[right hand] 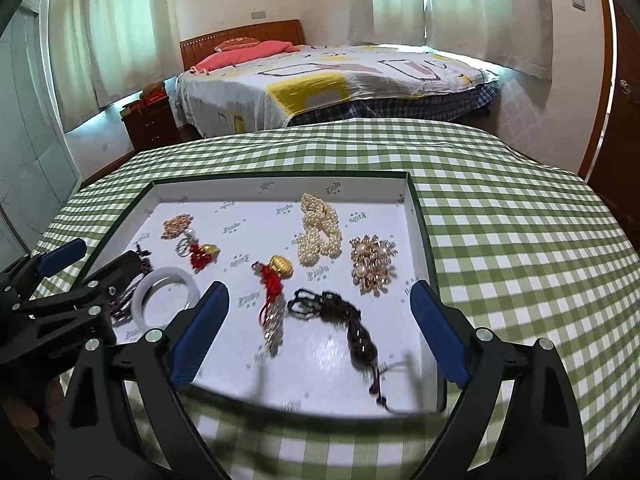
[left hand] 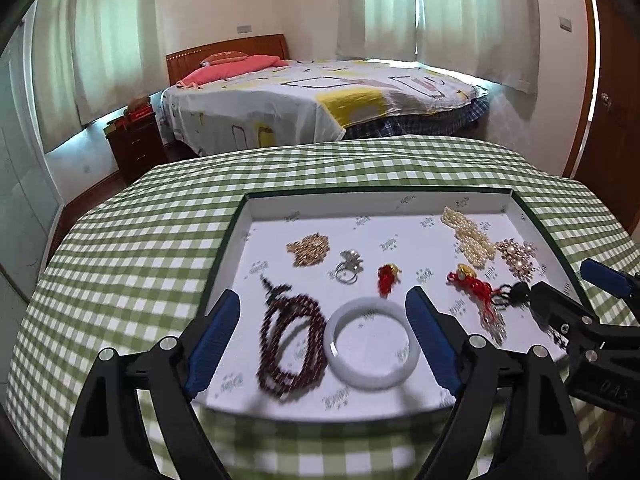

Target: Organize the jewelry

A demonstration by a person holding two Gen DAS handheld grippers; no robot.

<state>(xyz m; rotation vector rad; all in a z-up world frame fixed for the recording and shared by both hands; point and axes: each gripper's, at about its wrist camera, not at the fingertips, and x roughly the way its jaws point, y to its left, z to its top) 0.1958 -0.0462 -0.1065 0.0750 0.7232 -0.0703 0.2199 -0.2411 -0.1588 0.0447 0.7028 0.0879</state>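
Two grippers wide open over a jewelry tray [left hand: 400, 198], neither holding anything.

Left gripper [left hand: 324, 332] hangs at the tray's six o'clock edge, its jaws bracketing, without touching, the white bangle [left hand: 373, 344] and the dark red bead string [left hand: 288, 344] lying just beside it. Right gripper [right hand: 320, 328] spreads around the dark bead strand [right hand: 352, 328]; the pearl strand [right hand: 320, 228] lies toward twelve o'clock.

White bangle [left hand: 372, 344], dark red beads [left hand: 290, 344], pearls [right hand: 318, 226] lying flat in tray [left hand: 376, 200]
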